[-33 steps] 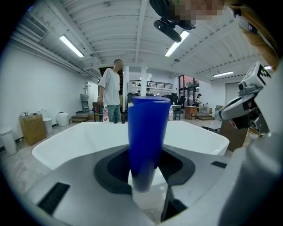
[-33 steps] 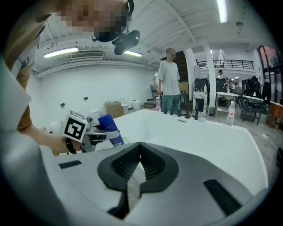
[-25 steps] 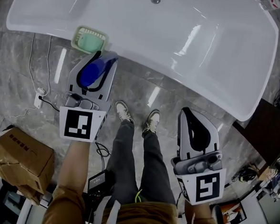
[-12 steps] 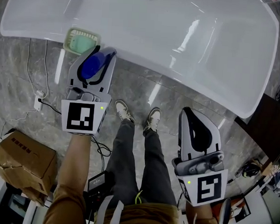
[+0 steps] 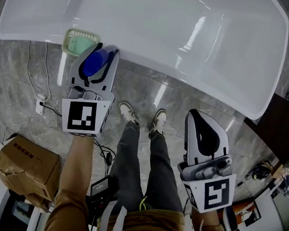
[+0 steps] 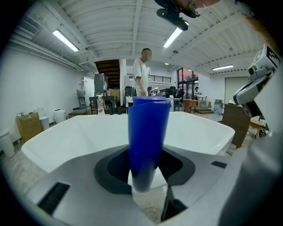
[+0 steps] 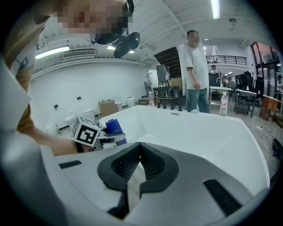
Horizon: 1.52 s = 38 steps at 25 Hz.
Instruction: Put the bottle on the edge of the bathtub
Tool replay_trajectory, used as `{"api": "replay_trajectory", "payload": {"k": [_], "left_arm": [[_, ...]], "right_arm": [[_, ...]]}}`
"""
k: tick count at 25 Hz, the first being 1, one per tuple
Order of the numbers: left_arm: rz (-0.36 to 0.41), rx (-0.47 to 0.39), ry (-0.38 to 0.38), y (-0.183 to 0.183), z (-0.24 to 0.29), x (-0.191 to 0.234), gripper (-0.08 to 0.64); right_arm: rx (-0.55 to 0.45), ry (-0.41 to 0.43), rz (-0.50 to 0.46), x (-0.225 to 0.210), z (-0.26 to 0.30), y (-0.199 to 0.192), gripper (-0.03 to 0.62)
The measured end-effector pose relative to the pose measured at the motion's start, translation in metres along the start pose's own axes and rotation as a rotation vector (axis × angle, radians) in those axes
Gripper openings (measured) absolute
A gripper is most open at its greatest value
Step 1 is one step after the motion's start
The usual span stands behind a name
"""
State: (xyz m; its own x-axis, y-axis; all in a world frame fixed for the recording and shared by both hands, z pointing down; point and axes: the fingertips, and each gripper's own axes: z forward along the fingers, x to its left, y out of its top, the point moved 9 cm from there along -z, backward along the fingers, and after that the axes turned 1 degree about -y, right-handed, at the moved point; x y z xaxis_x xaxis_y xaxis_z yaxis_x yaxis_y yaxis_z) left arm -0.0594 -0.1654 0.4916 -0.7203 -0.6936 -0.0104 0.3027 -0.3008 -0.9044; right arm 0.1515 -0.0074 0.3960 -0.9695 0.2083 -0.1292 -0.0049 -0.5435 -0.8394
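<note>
Holding a blue bottle [image 5: 93, 63], the left gripper [image 5: 107, 49] pinches it tight between its two fingers. The bottle is at the near edge of the white bathtub [image 5: 201, 87], just beside a little green dish [image 5: 79, 43]. It is hard to see if it touches the rim. The right gripper [image 5: 193, 113] hangs over the floor, well apart, with its fingers pressed together on nothing.

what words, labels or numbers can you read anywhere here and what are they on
No word or number can be read in any view.
cardboard box: small print on top, too small to read.
left marker cube, right marker cube: black and white square patterns, no letters.
blue bottle: no label shows.
far bottle with red label: too small to read.
</note>
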Motion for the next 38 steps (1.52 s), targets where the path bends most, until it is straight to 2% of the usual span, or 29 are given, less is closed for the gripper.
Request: {"api": "replay_trajectory", "payload": {"k": [4,8,21,32,38], "left_arm": [[0.011,-0.010,-0.005,-0.001,0.003,0.001,0.163],[0.000,0.026,-0.007,0.001,0.004,0.000,0.163],[-0.021,-0.014,0.009,-0.001,0.008,0.006,0.163],[0.004,-0.031,-0.018,-0.004,0.010,0.004,0.163],[0.028,-0.039,-0.007,-0.002,0.011,0.005,0.154]], "right_arm": [[-0.003,-0.006,-0.004,-0.001,0.001,-0.001,0.005],[0.002,-0.003,0.008,0.000,0.001,-0.002,0.005],[0.004,-0.003,0.015,0.002,0.001,-0.003,0.005],[-0.003,0.000,0.050,0.002,0.001,-0.004,0.005],[-0.012,-0.003,0.053,0.003,0.003,-0.003,0.005]]}}
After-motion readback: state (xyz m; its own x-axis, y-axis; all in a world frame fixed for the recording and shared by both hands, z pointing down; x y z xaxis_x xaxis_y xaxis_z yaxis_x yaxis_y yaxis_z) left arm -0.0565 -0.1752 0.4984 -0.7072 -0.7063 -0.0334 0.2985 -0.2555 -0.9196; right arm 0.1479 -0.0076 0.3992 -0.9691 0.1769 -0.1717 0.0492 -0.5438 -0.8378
